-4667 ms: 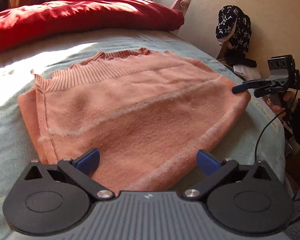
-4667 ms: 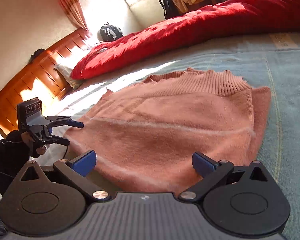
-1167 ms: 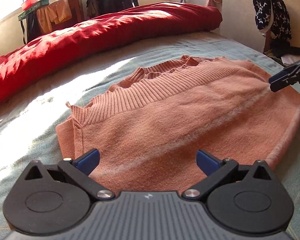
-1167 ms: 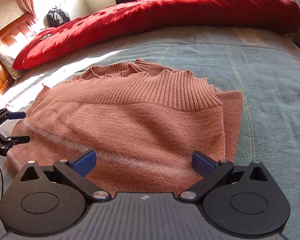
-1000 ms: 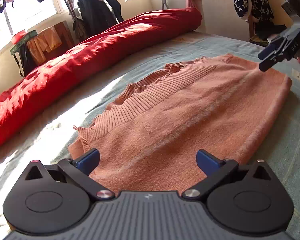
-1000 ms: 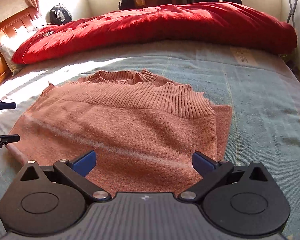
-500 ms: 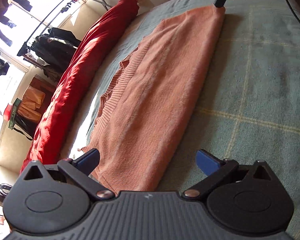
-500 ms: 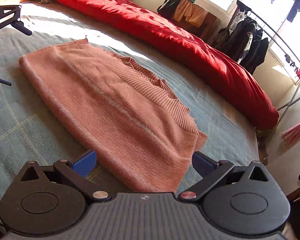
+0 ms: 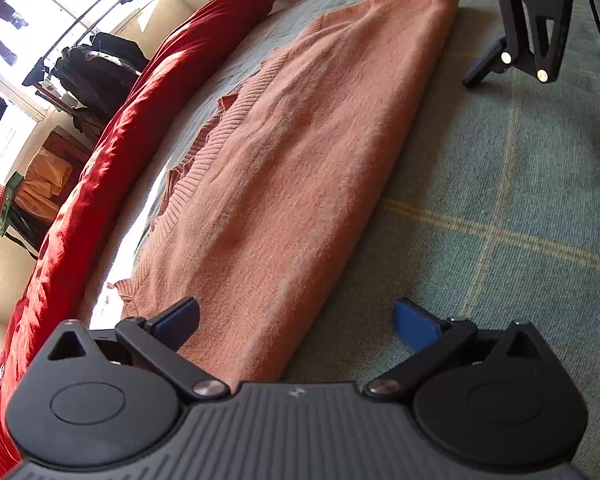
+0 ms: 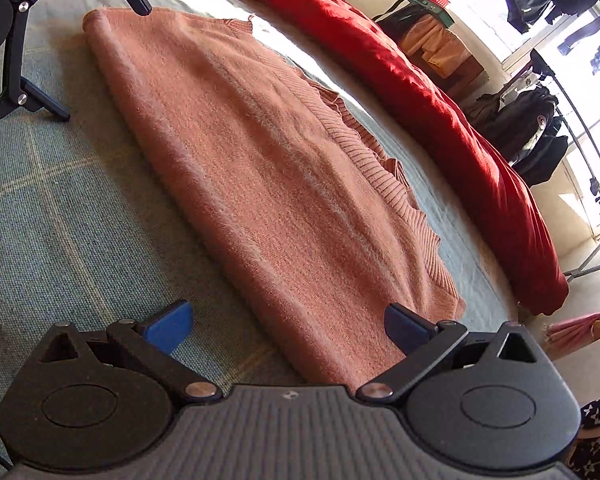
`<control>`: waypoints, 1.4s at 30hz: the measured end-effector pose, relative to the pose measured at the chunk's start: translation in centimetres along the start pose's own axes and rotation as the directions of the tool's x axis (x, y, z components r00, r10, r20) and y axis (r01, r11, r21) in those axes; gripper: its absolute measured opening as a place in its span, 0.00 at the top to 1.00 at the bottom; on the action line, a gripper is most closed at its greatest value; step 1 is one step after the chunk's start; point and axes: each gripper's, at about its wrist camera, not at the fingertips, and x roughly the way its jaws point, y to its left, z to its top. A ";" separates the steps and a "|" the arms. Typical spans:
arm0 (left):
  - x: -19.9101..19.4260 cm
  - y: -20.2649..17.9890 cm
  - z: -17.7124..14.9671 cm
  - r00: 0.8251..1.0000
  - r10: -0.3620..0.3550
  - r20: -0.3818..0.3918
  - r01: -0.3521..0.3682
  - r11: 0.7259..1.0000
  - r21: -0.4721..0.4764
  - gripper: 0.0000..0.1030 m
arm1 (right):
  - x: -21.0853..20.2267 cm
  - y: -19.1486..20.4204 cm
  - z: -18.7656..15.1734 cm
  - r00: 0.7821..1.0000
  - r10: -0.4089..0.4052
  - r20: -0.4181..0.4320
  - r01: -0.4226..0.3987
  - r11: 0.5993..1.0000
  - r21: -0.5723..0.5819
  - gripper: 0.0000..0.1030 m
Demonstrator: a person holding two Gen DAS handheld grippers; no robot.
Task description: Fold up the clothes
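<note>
A salmon-pink knitted sweater point(image 9: 300, 152) lies folded into a long band on the bed, its ribbed hem toward the red duvet. My left gripper point(image 9: 296, 322) is open at one short end of the band, one finger over the sweater, the other over the blanket. My right gripper point(image 10: 288, 322) is open at the opposite short end point(image 10: 268, 168). Each gripper shows in the other's view, open over the far end: the right one point(image 9: 436, 26) and the left one point(image 10: 100, 48). Neither holds anything.
A grey-green checked blanket point(image 9: 500, 208) covers the bed point(image 10: 60, 184). A long red duvet point(image 9: 112, 140) lies along the far side point(image 10: 440, 100). Behind it stand a clothes rack with dark jackets point(image 9: 96, 68) and a small stand with orange clothes point(image 10: 432, 36).
Both grippers have swung from the sweater's long front edge round to its two short ends, now facing each other along its length. Both stay open. The sweater has not moved.
</note>
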 end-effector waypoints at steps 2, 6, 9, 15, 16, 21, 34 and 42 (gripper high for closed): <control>0.3 0.2 -0.2 1.000 0.003 0.009 -0.003 1.000 -0.021 0.01 | 0.4 0.2 0.1 1.000 -0.010 0.007 0.010 1.000 -0.021 0.00; 0.7 0.0 -0.3 0.998 0.055 0.026 -0.054 0.998 -0.029 0.00 | 1.4 0.2 0.2 0.999 -0.042 0.024 0.043 0.998 -0.050 0.00; 1.1 -0.3 0.0 0.996 0.084 0.043 -0.083 0.996 -0.015 0.00 | 2.1 0.0 0.6 0.998 -0.056 0.037 0.057 0.997 -0.045 0.00; 2.8 -0.2 2.4 0.991 0.122 0.060 -0.122 0.992 -0.004 0.00 | 3.7 0.4 2.8 0.993 -0.100 0.066 0.106 0.990 -0.094 0.00; 2.8 -0.3 2.4 0.990 0.127 0.064 -0.128 0.992 0.009 0.00 | 3.8 0.5 2.9 0.993 -0.101 0.069 0.108 0.988 -0.106 0.00; 2.5 -0.1 1.5 0.986 0.157 0.060 -0.160 0.986 0.043 0.00 | 3.7 -0.8 1.5 0.992 -0.113 0.060 0.119 0.987 -0.108 0.00; 3.7 0.5 1.8 0.963 0.257 0.084 -0.260 0.965 0.023 0.00 | 4.5 -1.2 0.8 0.973 -0.201 0.109 0.210 0.974 -0.079 0.00; 4.0 1.5 0.2 0.953 0.289 0.084 -0.294 0.954 0.052 0.00 | 5.1 -3.2 -1.2 0.963 -0.253 0.091 0.261 0.961 -0.093 0.00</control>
